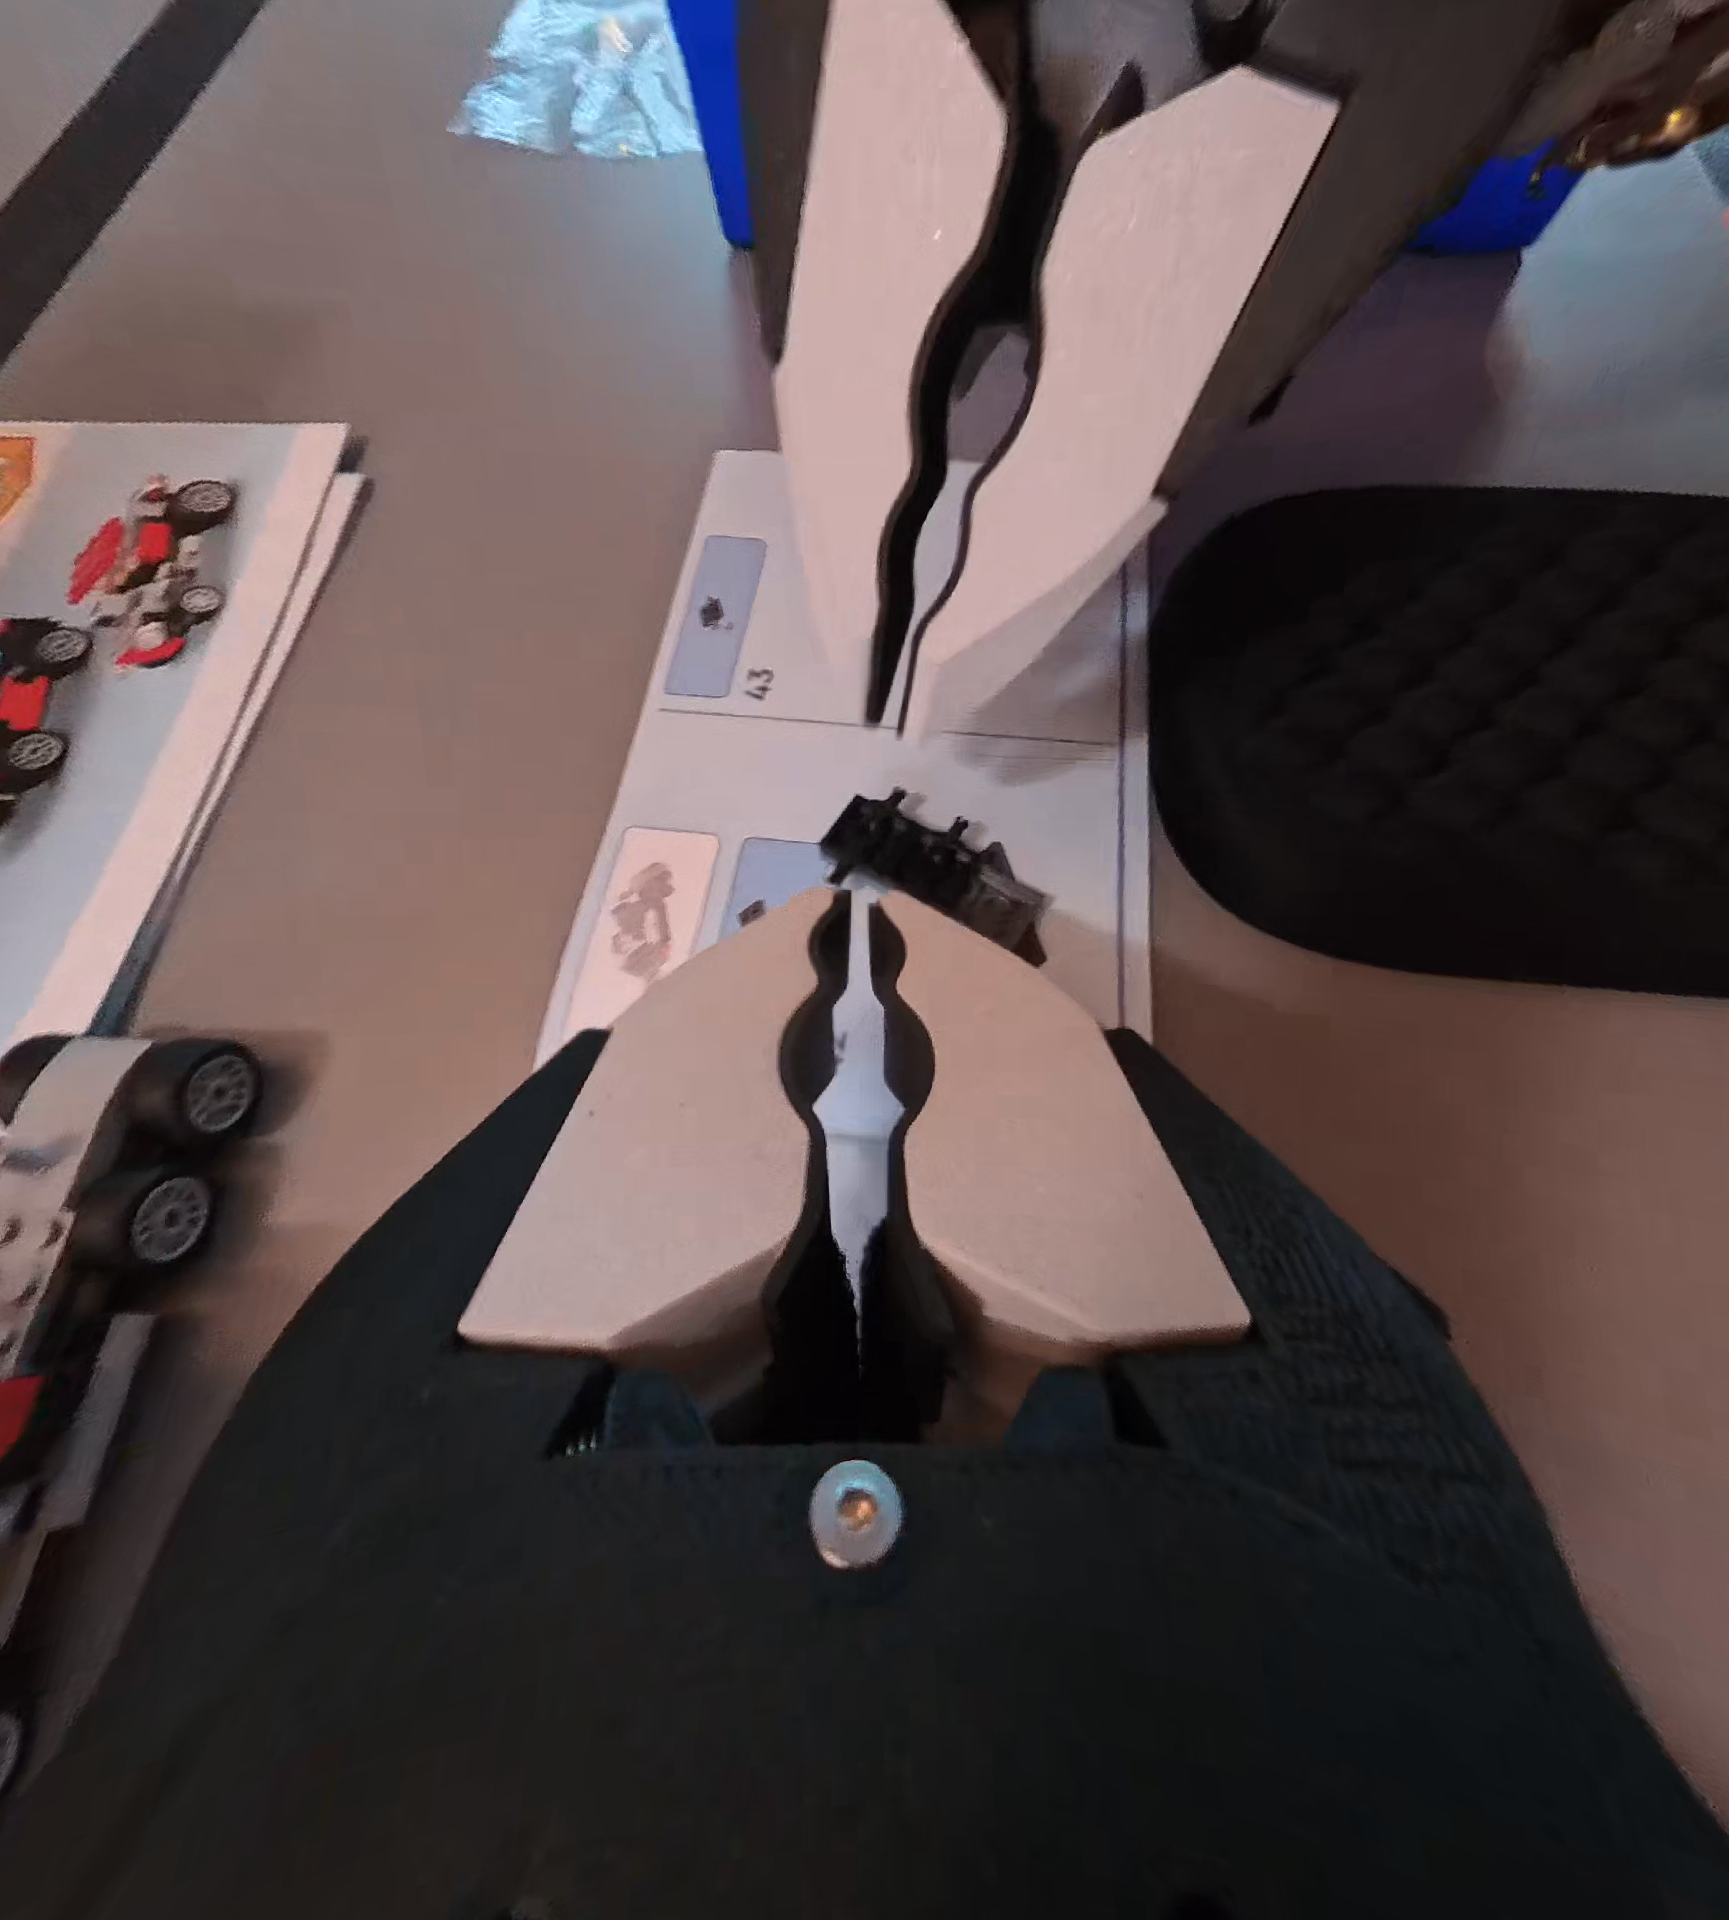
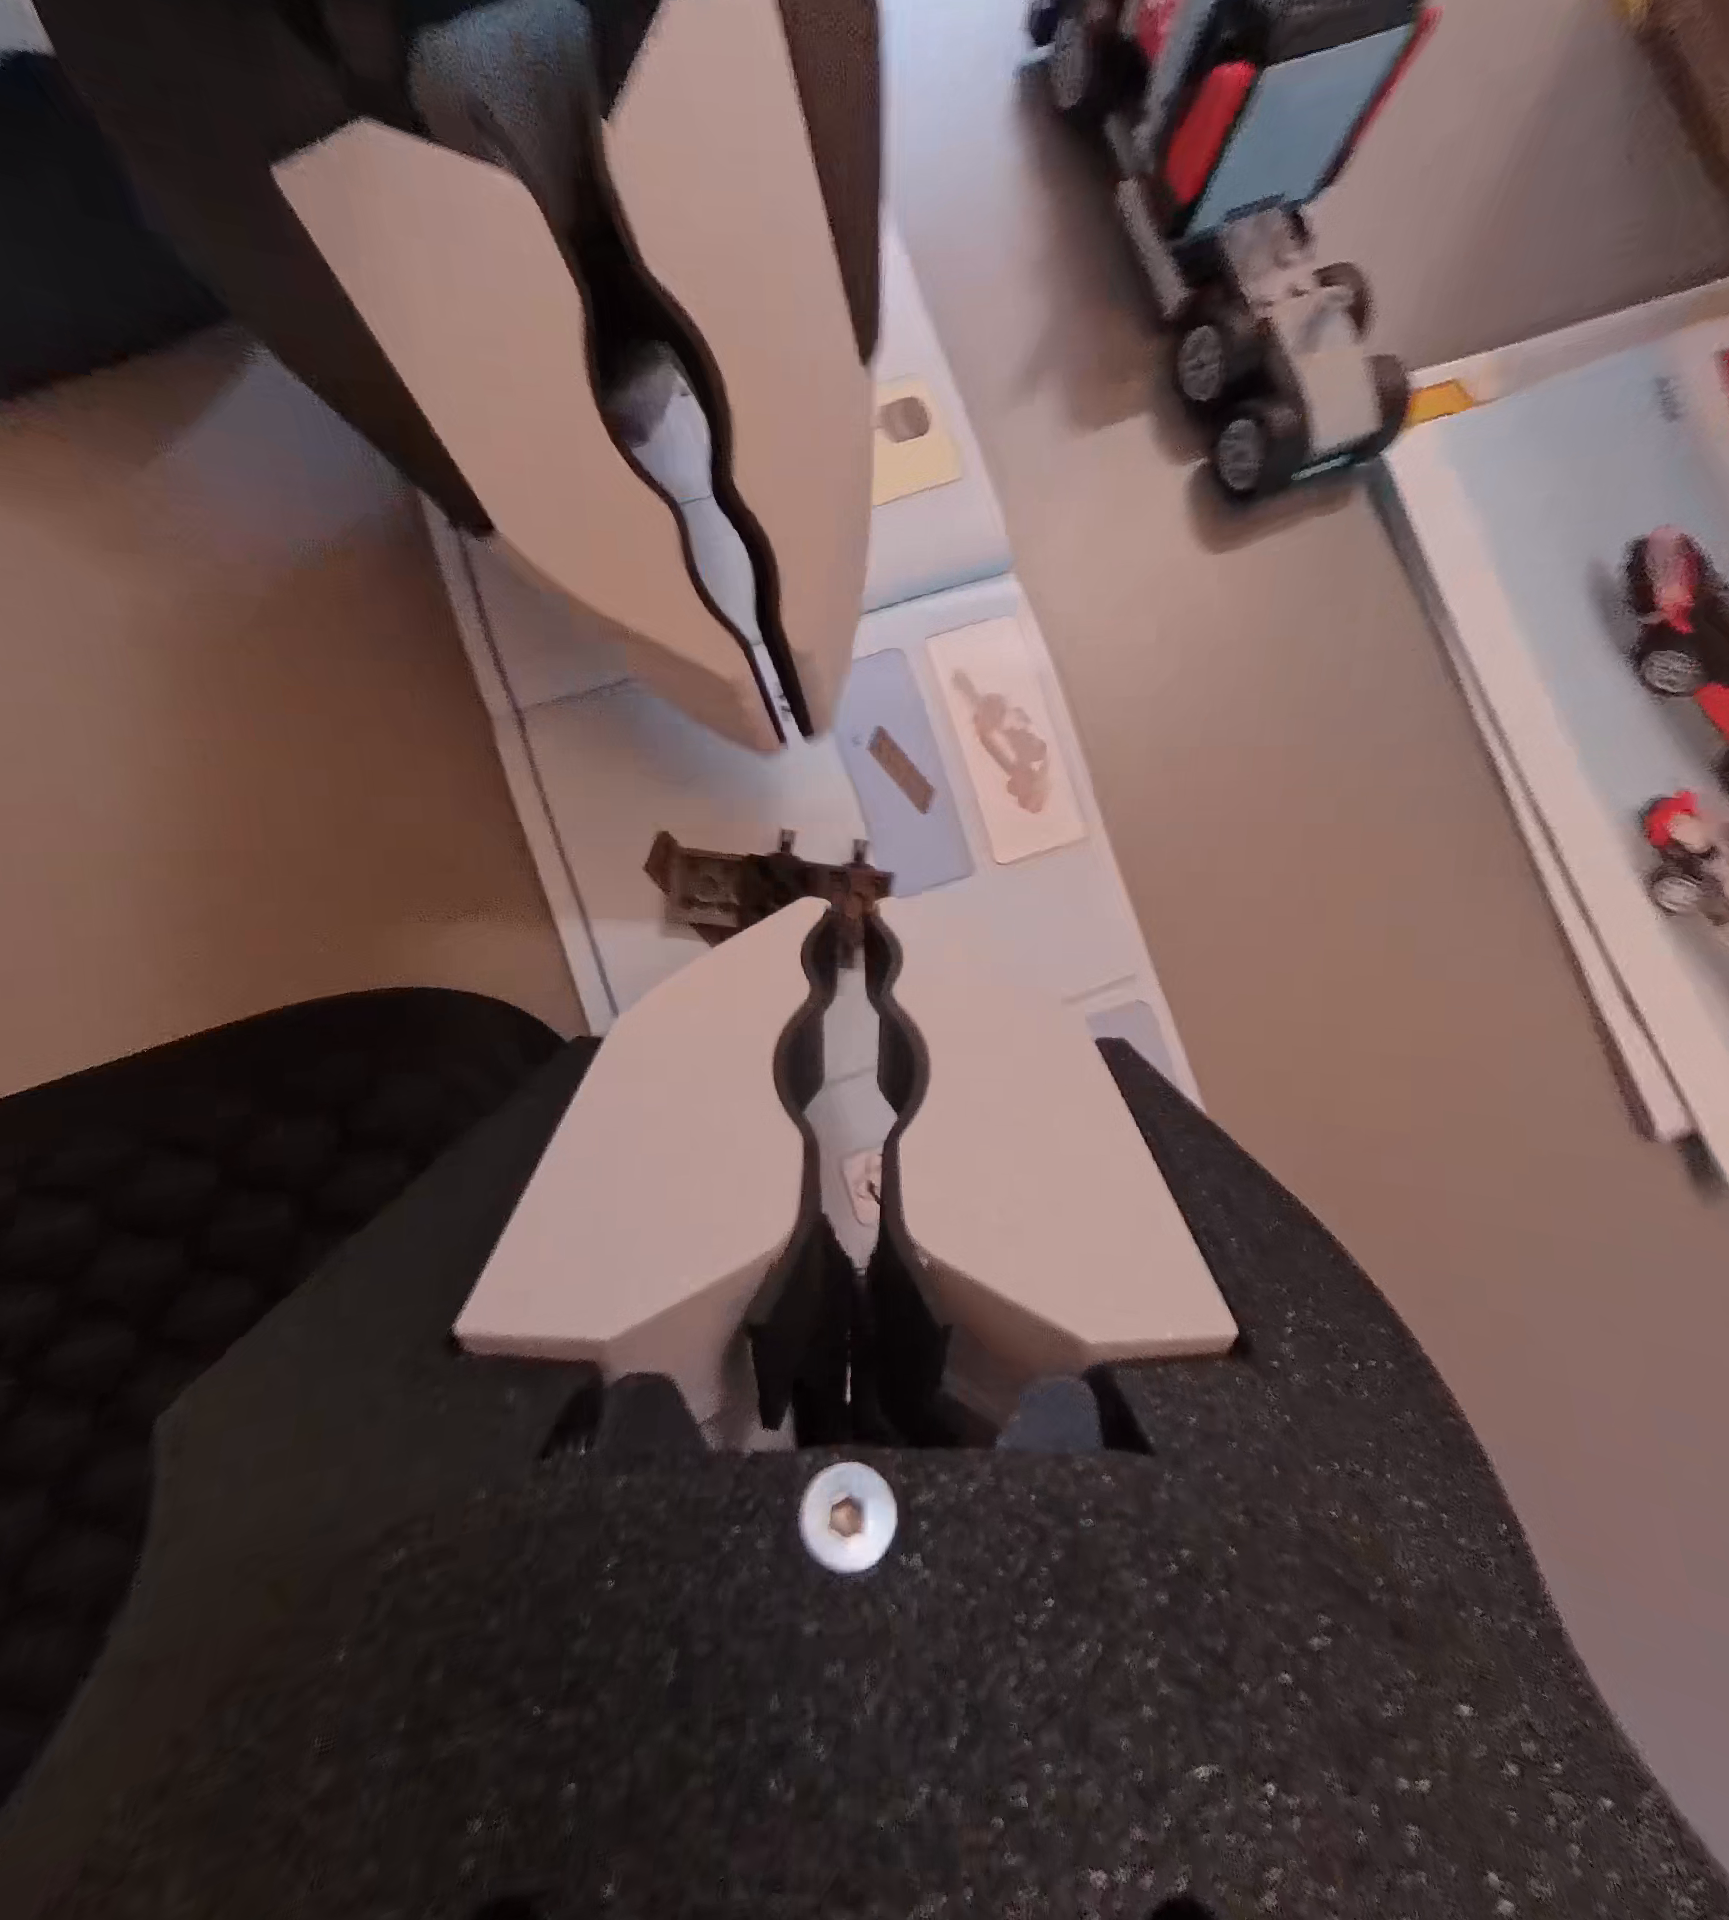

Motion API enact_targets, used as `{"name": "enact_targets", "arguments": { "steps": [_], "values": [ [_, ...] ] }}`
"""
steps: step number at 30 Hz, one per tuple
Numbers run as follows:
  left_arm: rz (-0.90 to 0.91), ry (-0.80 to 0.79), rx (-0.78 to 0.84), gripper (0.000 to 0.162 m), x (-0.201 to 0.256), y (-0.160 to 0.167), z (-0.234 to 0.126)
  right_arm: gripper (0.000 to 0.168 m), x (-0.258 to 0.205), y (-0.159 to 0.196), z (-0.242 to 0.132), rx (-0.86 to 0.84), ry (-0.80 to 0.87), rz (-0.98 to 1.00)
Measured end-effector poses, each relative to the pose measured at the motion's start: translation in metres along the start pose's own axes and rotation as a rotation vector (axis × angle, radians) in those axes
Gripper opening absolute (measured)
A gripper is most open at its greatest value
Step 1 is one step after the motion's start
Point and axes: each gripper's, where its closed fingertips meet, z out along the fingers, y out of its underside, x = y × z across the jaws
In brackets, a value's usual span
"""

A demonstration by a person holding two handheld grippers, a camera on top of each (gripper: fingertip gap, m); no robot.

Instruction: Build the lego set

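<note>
Left claw (image 1: 852, 899): jaws nearly together, only a thin slit between the tips, nothing held. Right claw (image 2: 847, 906): also narrow, and its tips sit right at one end of the small black lego sub-assembly (image 2: 772, 878); it looks pinched there, but contact is blurred and not certain.

The sub-assembly lies on the open instruction booklet (image 1: 787, 769), just past the left claw tips and offset to their right. Its long axis runs crosswise to both claws, so each would meet it end-on rather than across its width. In the right wrist view the piece extends left from the tips, with a brownish block at the far end.

Judgement: the right claw is the nearer one and likely does the handling; the left claw hovers above, apart from the piece.

Further out on the tabletop (image 1: 486, 436): the partly built truck (image 1: 60, 1247), the second booklet (image 1: 122, 665) and a black pad (image 1: 1514, 748).
</note>
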Motion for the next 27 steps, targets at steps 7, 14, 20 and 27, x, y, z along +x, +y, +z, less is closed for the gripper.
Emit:
{"name": "enact_targets", "arguments": {
  "steps": [7, 14, 20, 27],
  "values": [
    [0.045, 0.015, -0.079, 0.003, 0.009, 0.007, 0.021, 0.010, -0.009, 0.007, 0.025, -0.088, -0.044, 0.029],
    [0.021, 0.027, -0.085, 0.004, 0.008, 0.013, 0.023, 0.010, -0.008, 0.013, 0.028, -0.251, -0.013, 0.024],
    [-0.044, -0.119, 0.007, 0.004, -0.019, 0.004, 0.007, 0.010, -0.009, 0.013, 0.028, -0.285, -0.018, 0.068],
    [-0.174, -0.173, 0.200, 0.004, -0.043, -0.010, -0.014, 0.010, -0.009, 0.013, 0.028, -0.348, -0.005, 0.035]
  ]
}}
